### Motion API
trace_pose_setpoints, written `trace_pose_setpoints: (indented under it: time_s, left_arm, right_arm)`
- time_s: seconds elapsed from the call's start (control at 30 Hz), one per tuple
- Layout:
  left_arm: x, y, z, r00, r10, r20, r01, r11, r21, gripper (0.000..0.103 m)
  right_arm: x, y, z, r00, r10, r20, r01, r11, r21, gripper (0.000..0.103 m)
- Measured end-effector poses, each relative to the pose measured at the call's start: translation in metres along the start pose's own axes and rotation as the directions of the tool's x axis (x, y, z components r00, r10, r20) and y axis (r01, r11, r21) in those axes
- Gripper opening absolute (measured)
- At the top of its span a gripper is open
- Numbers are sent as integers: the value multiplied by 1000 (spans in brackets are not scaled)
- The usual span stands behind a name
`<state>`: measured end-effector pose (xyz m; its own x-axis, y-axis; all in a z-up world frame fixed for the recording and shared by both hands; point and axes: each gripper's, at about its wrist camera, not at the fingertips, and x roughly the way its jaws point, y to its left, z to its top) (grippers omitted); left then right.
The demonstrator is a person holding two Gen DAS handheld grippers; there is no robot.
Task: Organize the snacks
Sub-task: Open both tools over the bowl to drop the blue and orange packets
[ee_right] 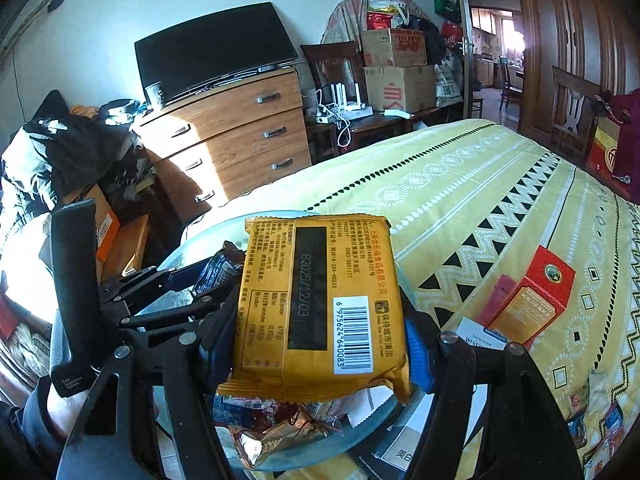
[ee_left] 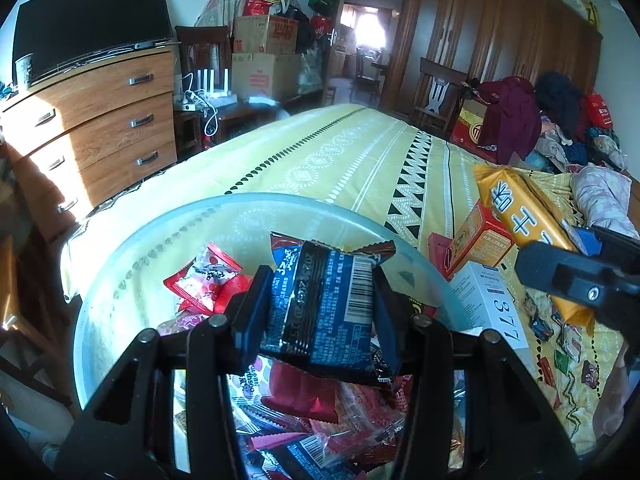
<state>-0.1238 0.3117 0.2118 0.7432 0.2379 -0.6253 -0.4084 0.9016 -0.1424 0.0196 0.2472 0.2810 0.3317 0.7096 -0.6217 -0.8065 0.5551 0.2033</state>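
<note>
My left gripper (ee_left: 320, 312) is shut on a dark blue snack packet (ee_left: 328, 280) with a barcode, held just above a wide glass bowl (ee_left: 248, 200). Several red and dark wrapped snacks lie in the bowl, among them a red-and-white packet (ee_left: 204, 280). My right gripper (ee_right: 320, 332) is shut on a flat orange-yellow biscuit pack (ee_right: 320, 272), barcode side up, over the bowl's rim (ee_right: 188, 240). In the right wrist view the left gripper (ee_right: 208, 276) shows at the left with its dark packet (ee_right: 220, 270). The left wrist view shows the right gripper (ee_left: 580, 256) and the orange pack (ee_left: 520, 216) at the right edge.
On the yellow patterned bedspread (ee_left: 340, 152) beside the bowl lie a red-orange box (ee_left: 480, 240), a white box marked 377 (ee_left: 496, 304) and several small wrapped snacks (ee_left: 560, 340). A wooden dresser (ee_left: 100, 120) stands to the left. Clothes (ee_left: 560, 128) are piled at the far right.
</note>
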Motion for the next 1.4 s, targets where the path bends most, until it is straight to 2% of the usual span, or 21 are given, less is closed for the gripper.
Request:
trace_pose_setpoints:
  time_s: [0.43,0.47,0.53,0.7,0.77,0.83,0.93,1.0,1.07,1.13,1.17,1.23,1.4]
  left_arm:
    - [3,1,-1,1000,19,-20,-19,1000,-4,49]
    - [2,0,-1,999,28,-21,-28,1000,-1,54]
    - [1,-2,-1,999,39,-17,-39,999,3,67]
    - [-13,-16,5,997,68,32,-69,997,17,81]
    - [-28,-29,9,989,114,96,-118,993,31,99]
    - [-40,-40,14,977,146,153,-154,987,39,103]
    - [-65,-69,22,949,185,255,-203,978,45,103]
    - [-78,-86,23,936,200,291,-220,975,37,103]
    - [-86,-108,22,949,132,287,-158,985,70,103]
    - [-91,-126,21,965,41,260,-68,993,95,103]
    - [-93,-132,19,968,18,249,-44,994,100,103]
    - [-101,-152,19,969,-25,247,-3,994,110,103]
    - [-119,-191,15,955,-92,281,59,991,121,103]
  right_arm:
    - [17,1,0,999,9,-37,-9,1000,10,74]
    - [18,1,0,999,10,-40,-10,1000,12,76]
    - [17,2,0,999,-1,-34,1,1000,6,90]
    - [-4,6,-1,1000,-27,4,27,999,-20,90]
    - [-22,5,-5,998,-44,34,45,999,-26,90]
    - [-47,1,-11,996,-58,72,59,998,-12,91]
    - [-97,-11,-26,984,-97,147,94,995,29,94]
    - [-132,-21,-40,973,-131,189,122,991,60,94]
    - [-162,-30,-52,962,-162,220,145,985,93,94]
    - [-199,-41,-71,945,-208,253,178,974,137,99]
    - [-219,-48,-83,934,-235,269,195,966,167,100]
    - [-249,-58,-102,918,-281,282,227,951,208,100]
    - [-307,-84,-147,889,-371,270,292,911,293,101]
